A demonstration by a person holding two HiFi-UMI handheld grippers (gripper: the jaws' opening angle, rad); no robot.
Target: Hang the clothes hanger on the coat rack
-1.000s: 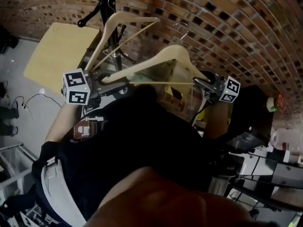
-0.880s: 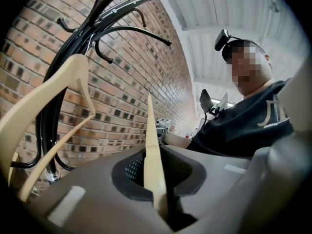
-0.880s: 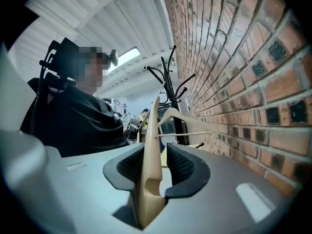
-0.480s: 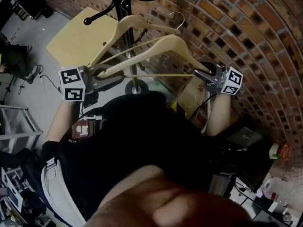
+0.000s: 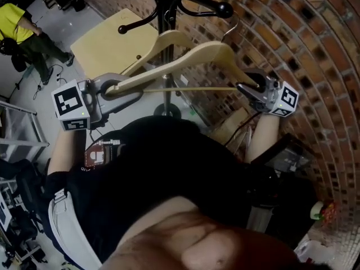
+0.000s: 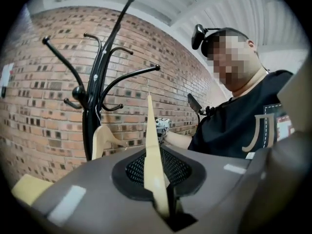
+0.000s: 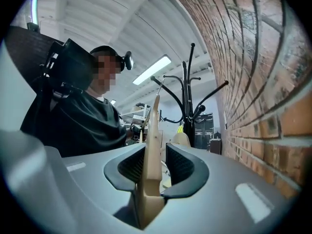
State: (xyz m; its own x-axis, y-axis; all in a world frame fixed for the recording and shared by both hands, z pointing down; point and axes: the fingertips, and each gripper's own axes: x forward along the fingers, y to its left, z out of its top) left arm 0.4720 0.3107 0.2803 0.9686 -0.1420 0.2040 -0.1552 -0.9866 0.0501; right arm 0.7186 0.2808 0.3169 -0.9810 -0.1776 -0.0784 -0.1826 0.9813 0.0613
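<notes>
Curving pale wooden hanger [image 5: 185, 64], black rack [image 5: 167, 7]

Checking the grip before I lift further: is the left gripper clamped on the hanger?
Yes, the left gripper's jaws are shut on the end of the wooden hanger.

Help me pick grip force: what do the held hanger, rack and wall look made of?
The held hanger: seemingly wood, pale, smooth, maybe lacquered; solid shaped shoulders and a thin bar. The rack: likely metal, gloss black paint; thin curved arms catch highlights. The wall: brick, matte red-brown, with visible mortar joints.
</notes>
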